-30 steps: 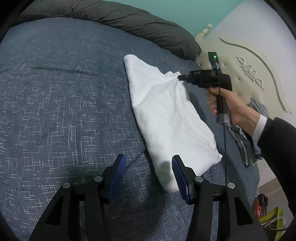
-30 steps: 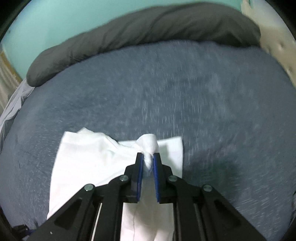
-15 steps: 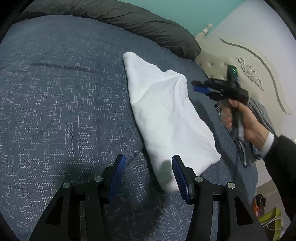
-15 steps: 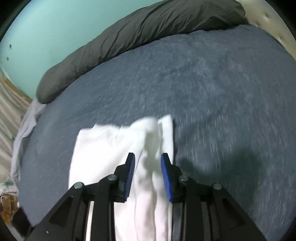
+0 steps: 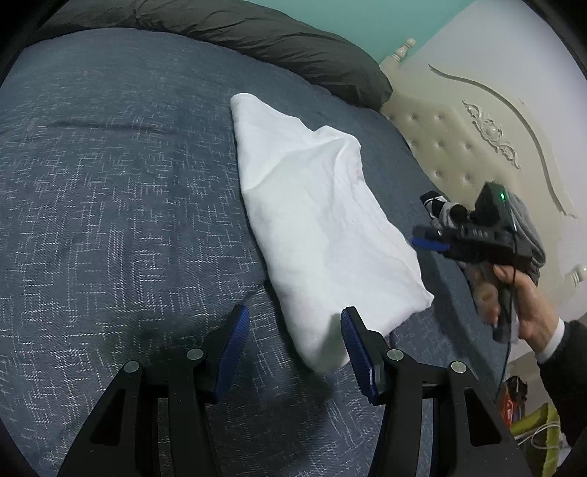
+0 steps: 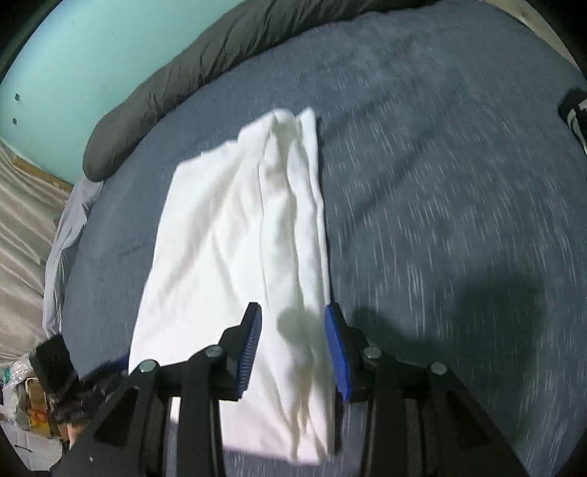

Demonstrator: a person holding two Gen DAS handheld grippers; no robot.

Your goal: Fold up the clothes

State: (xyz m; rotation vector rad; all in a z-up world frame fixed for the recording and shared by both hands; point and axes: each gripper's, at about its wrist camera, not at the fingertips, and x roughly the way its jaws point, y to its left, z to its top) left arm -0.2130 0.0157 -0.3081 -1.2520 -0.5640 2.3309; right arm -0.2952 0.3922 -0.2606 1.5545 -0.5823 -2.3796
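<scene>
A white garment (image 5: 323, 227), folded into a long strip, lies on the blue-grey bedspread (image 5: 110, 190). My left gripper (image 5: 293, 330) hovers open at its near end, and the cloth's corner lies by the right finger with no pad pressing on it. In the left wrist view a hand holds my right gripper (image 5: 425, 238) just off the garment's right edge. In the right wrist view the garment (image 6: 234, 235) stretches away under my right gripper (image 6: 292, 319). Its jaws are opening above the cloth with nothing pinched between them. The left gripper (image 6: 91, 374) shows blurred at the lower left.
A dark grey duvet (image 5: 256, 33) runs along the far side of the bed. A cream tufted headboard (image 5: 477, 146) stands at the right. Grey and dark clothes (image 5: 528, 227) are piled below it. A black-and-white item (image 6: 576, 113) lies at the right edge.
The right gripper let go of the pinched fold of white cloth, opened, and drew back along the garment toward its near right side. The cloth settled flat. The left gripper stayed put.
</scene>
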